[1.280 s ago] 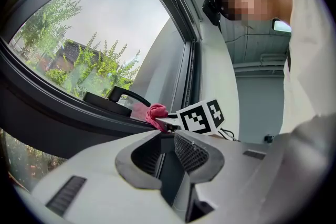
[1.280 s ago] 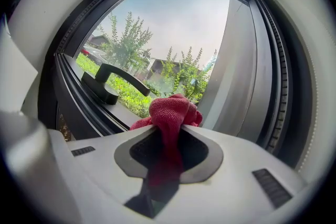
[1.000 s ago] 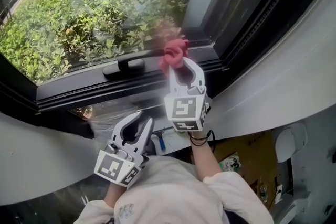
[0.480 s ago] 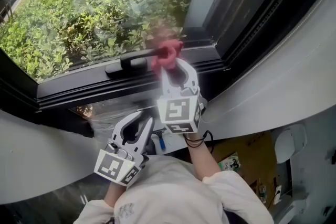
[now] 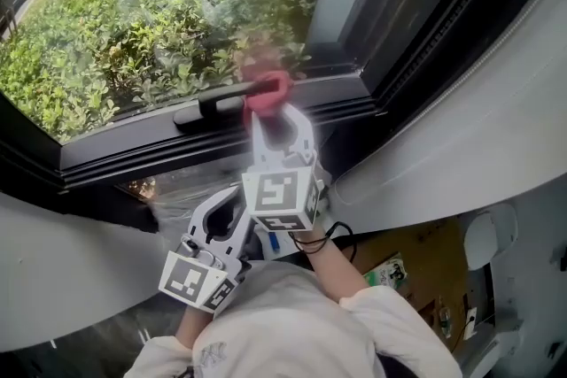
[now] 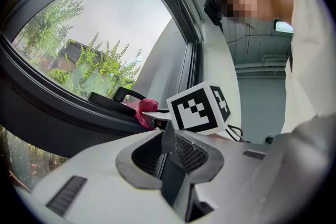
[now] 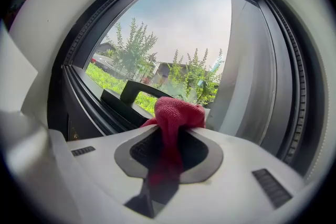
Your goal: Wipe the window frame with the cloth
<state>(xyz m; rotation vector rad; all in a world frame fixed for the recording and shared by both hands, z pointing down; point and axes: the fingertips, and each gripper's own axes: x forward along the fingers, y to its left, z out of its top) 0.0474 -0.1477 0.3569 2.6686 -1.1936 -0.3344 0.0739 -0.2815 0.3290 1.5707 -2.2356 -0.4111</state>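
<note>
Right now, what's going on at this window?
A person is working with a pair of tongs in each hand. The right tongs are shut on a red cloth, holding it against the dark lower window frame by the right end of the black handle. The left tongs are shut on nothing, held low near the person's body, away from the frame.
</note>
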